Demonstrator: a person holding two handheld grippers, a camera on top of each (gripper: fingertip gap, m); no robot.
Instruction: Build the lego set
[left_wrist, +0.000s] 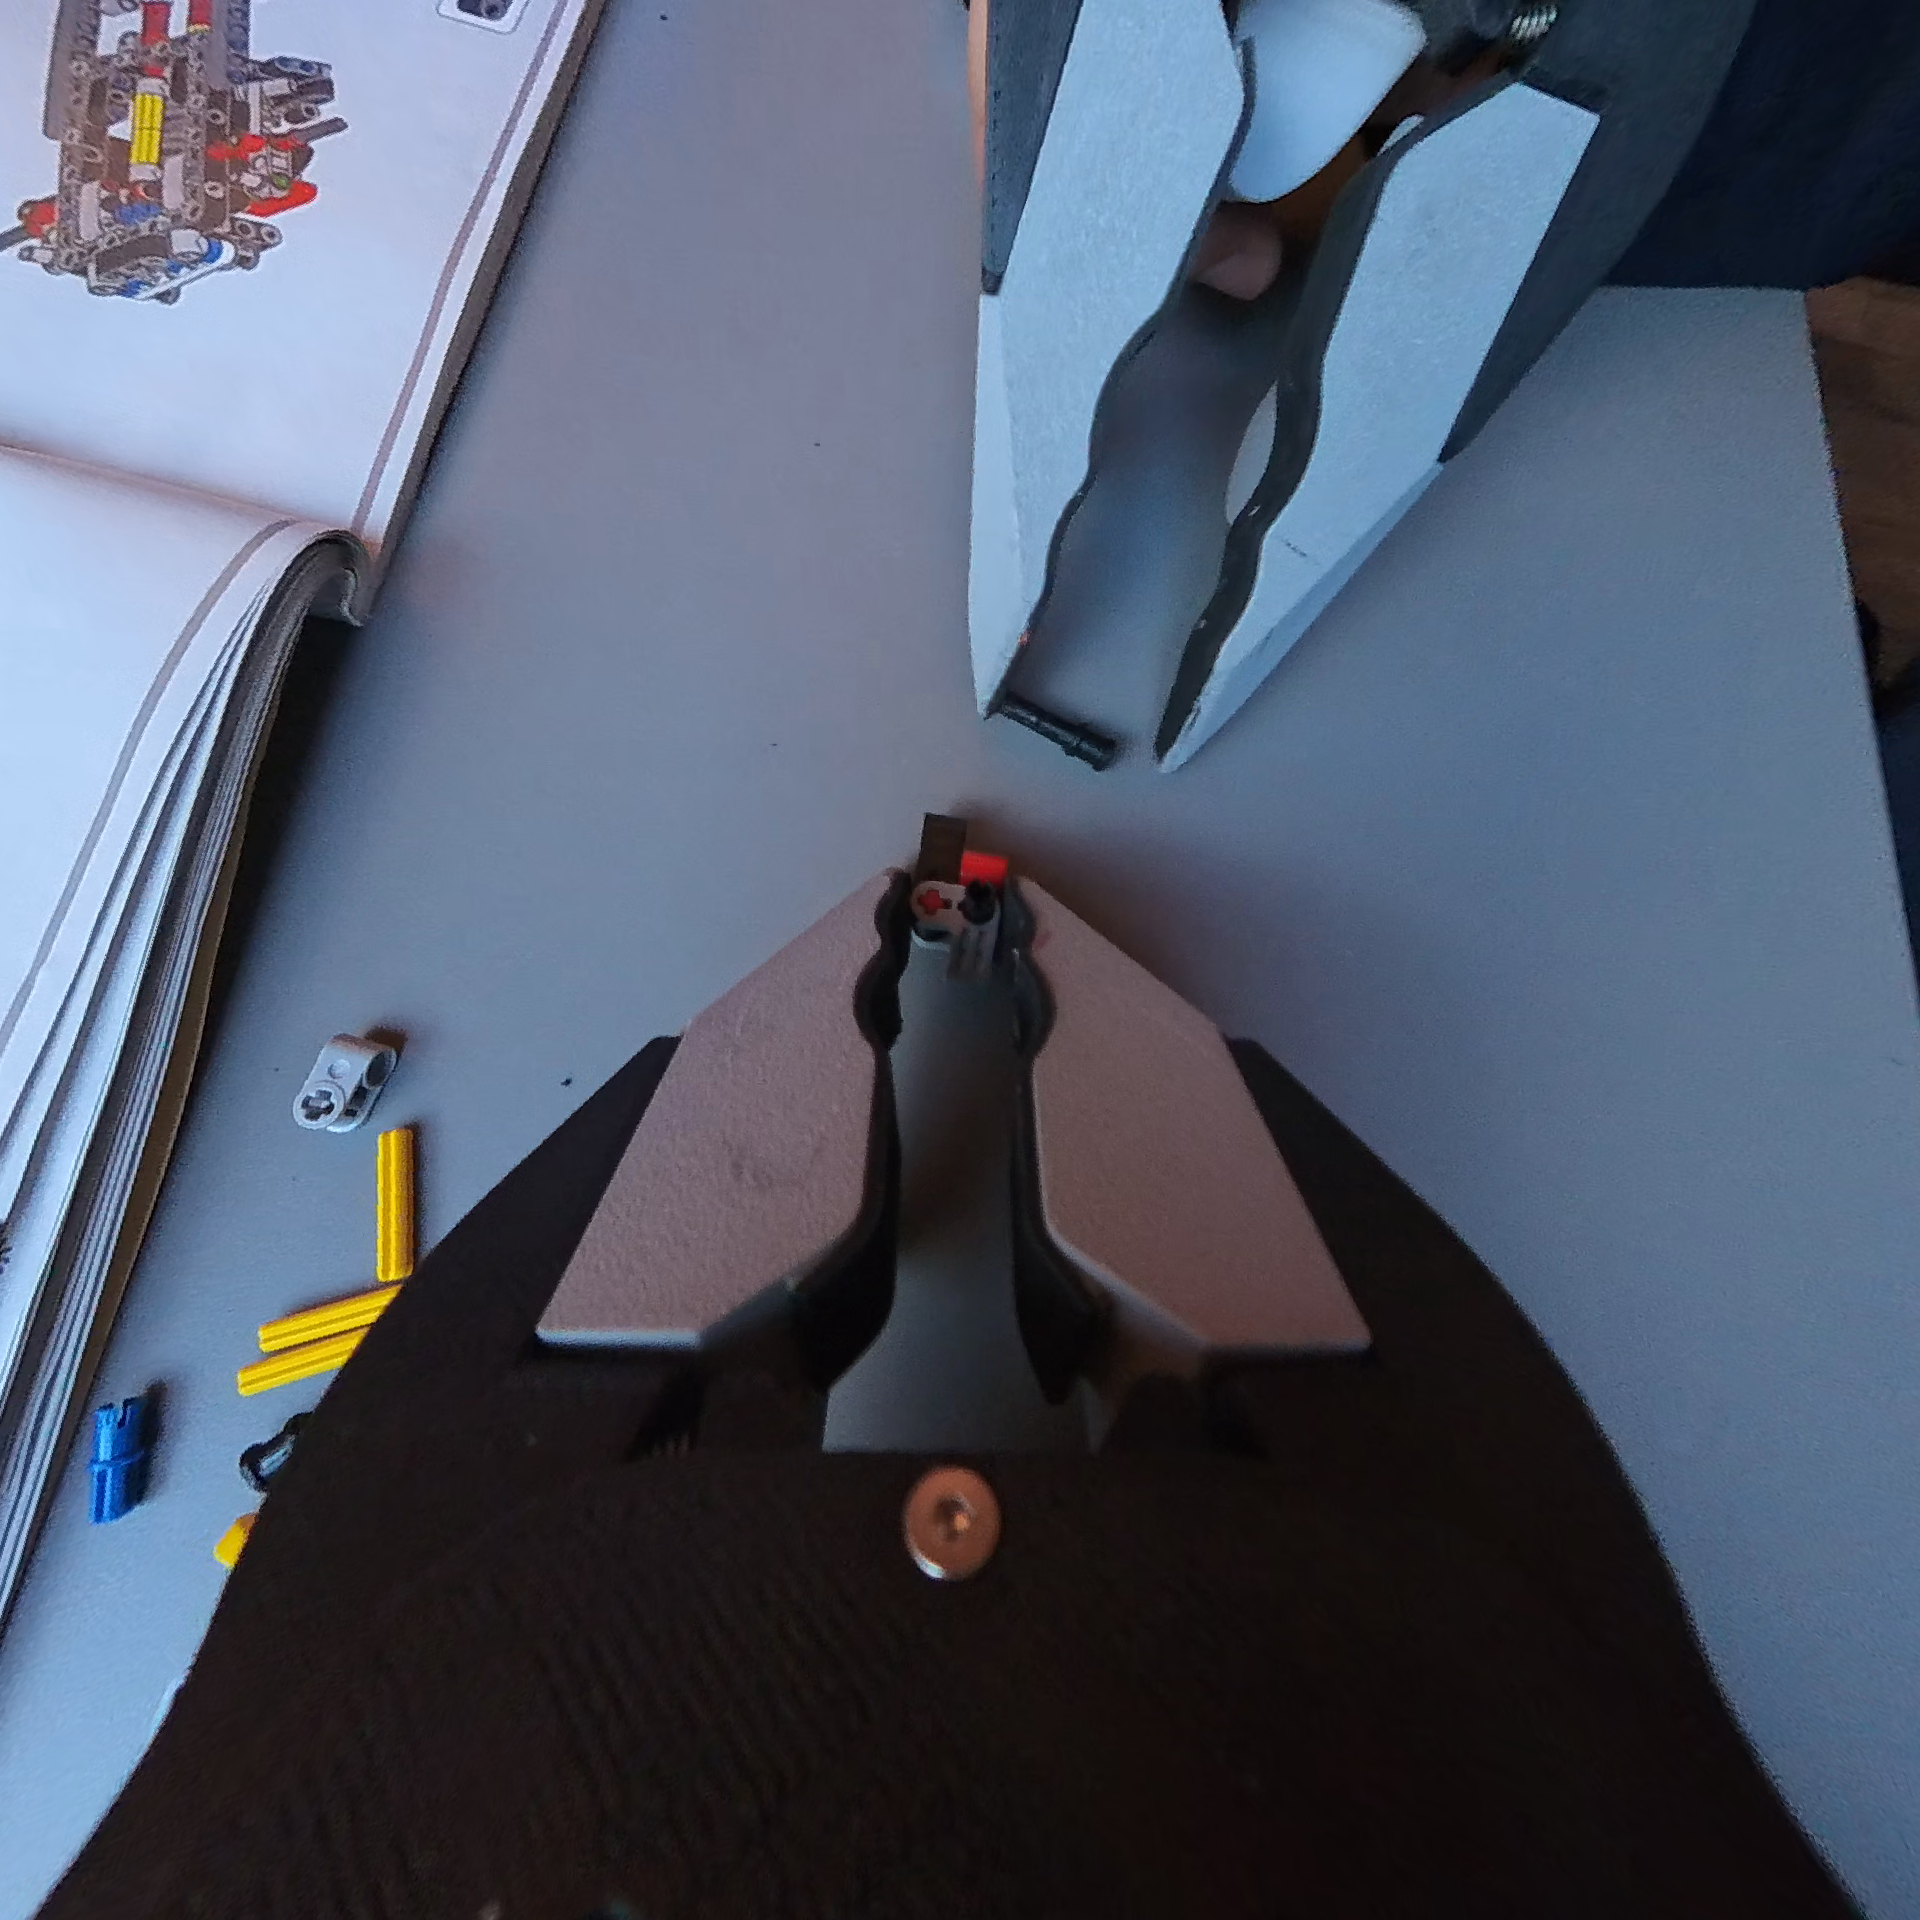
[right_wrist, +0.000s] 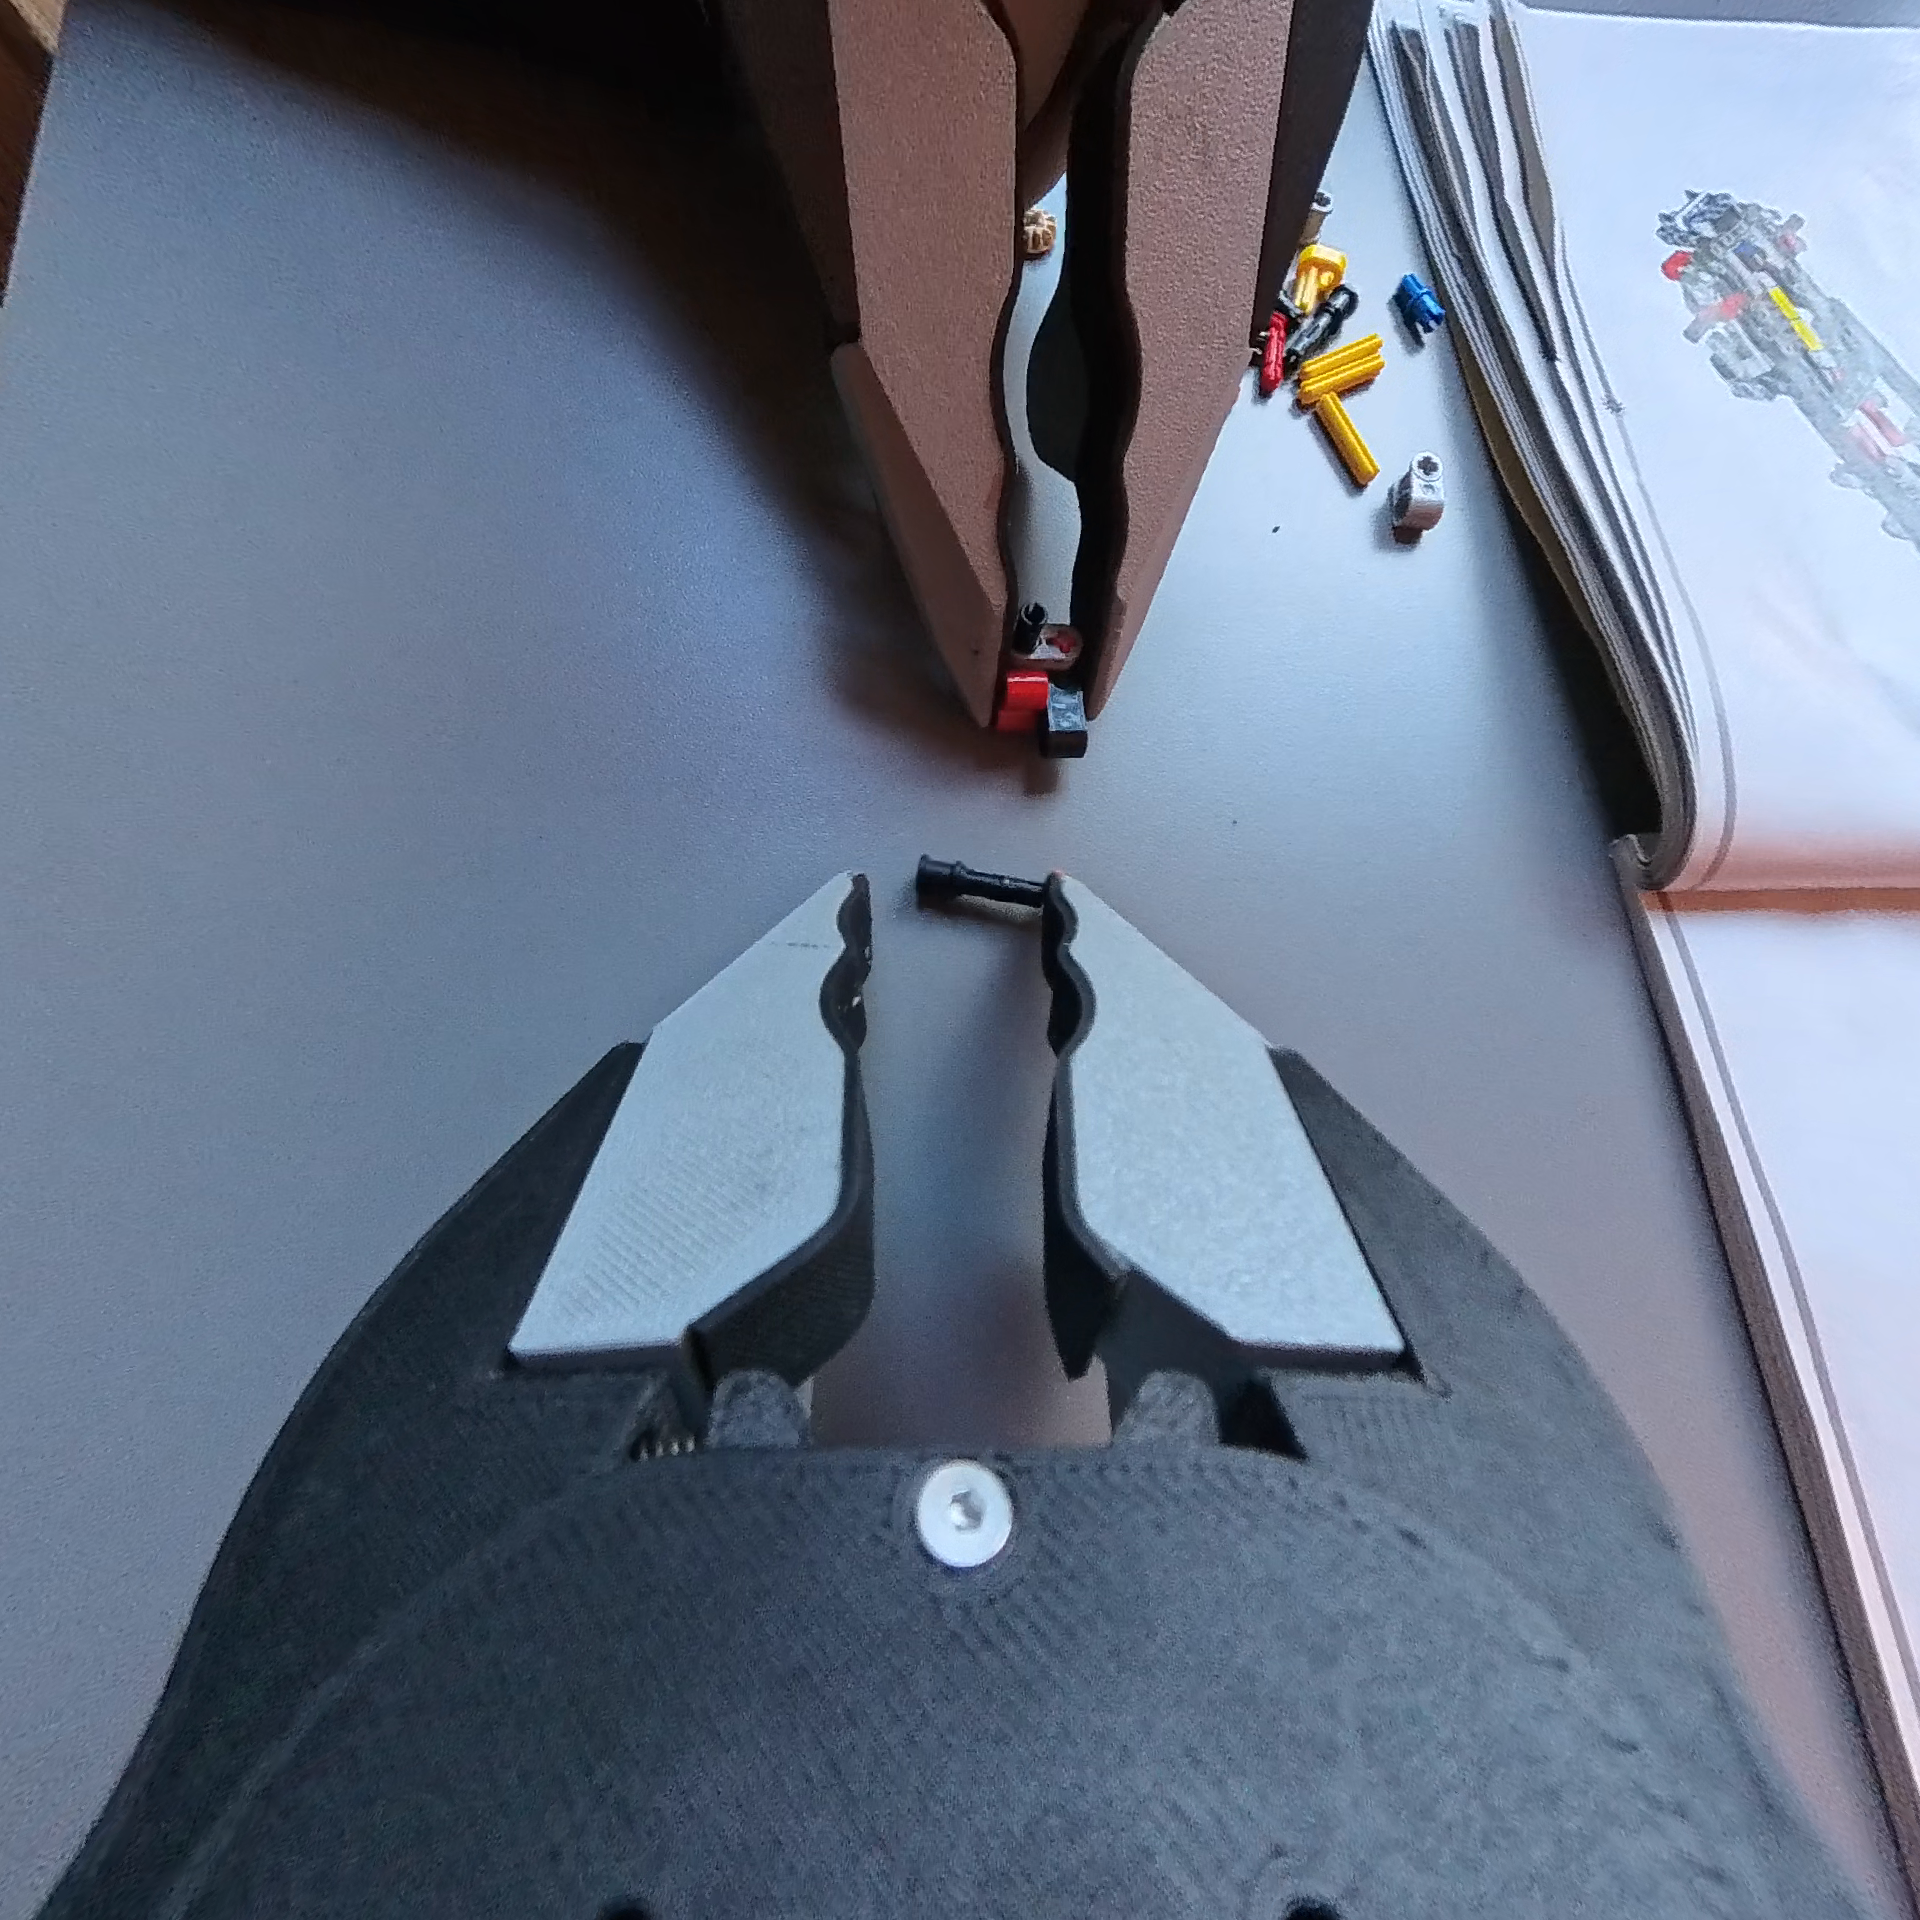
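Grey table, black pin, red-black brick assembly

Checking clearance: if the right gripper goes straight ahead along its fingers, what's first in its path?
The right gripper first meets the black pin lying crosswise at its open fingertips. Beyond it is the small red, grey and black assembly clamped by the left gripper.

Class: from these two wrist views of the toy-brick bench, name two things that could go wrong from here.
1. The black pin lies loose between the right gripper's open fingers, touching only one; closing could roll it away.
2. The left gripper pinches only part of the small brick assembly; its red and black end sticks out and could twist or slip.
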